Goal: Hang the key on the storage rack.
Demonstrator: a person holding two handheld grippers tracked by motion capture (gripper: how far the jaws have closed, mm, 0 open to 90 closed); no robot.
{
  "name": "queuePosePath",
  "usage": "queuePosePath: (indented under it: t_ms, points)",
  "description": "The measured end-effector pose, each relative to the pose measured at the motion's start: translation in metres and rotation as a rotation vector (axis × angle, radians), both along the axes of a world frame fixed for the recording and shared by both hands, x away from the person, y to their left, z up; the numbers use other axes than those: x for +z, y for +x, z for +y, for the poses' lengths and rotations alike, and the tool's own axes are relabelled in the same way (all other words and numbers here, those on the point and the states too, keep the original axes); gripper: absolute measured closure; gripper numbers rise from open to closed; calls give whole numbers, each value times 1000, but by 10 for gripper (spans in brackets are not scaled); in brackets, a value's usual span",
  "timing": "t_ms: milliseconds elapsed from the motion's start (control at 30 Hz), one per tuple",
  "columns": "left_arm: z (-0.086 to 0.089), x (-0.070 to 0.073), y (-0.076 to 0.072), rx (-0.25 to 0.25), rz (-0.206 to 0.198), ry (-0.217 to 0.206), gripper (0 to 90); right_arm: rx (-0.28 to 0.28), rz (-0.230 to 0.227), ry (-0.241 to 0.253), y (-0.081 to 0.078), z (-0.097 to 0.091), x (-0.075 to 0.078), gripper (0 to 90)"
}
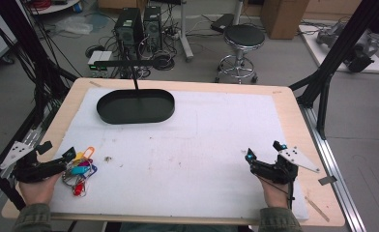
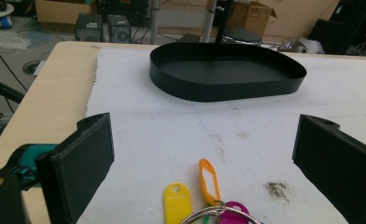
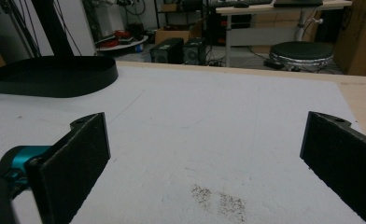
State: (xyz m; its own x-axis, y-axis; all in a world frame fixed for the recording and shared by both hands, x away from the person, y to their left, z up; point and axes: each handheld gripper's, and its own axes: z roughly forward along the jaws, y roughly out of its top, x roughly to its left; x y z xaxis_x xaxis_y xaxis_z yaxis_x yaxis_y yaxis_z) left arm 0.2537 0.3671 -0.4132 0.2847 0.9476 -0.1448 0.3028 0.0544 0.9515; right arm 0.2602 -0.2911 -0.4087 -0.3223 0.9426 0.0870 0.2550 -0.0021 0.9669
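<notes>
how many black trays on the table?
1. The black tray sits at the far left of the white mat, beyond the key tags by the left gripper.

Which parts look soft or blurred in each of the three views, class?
High view: evenly lit, slightly soft throughout, bunch of coloured plastic key tags smeared. Left gripper view: black oval metal tray crisp, near jaws soft. Right gripper view: near jaws blurred, white foam mat sharper.

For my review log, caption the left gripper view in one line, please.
Open left claw poised over a bunch of coloured key tags on the white mat, black oval tray beyond.
</notes>
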Motion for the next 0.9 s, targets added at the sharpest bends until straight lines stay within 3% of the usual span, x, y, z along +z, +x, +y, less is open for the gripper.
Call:
queuePosePath:
  t_ms: [467,900]
  points:
    - [-9,1,6,-58,55,15,60,5,5,2,0,-1,0,4]
    - [-19,-2,14,-75,108,109,60,11,15,3,0,0,0,4]
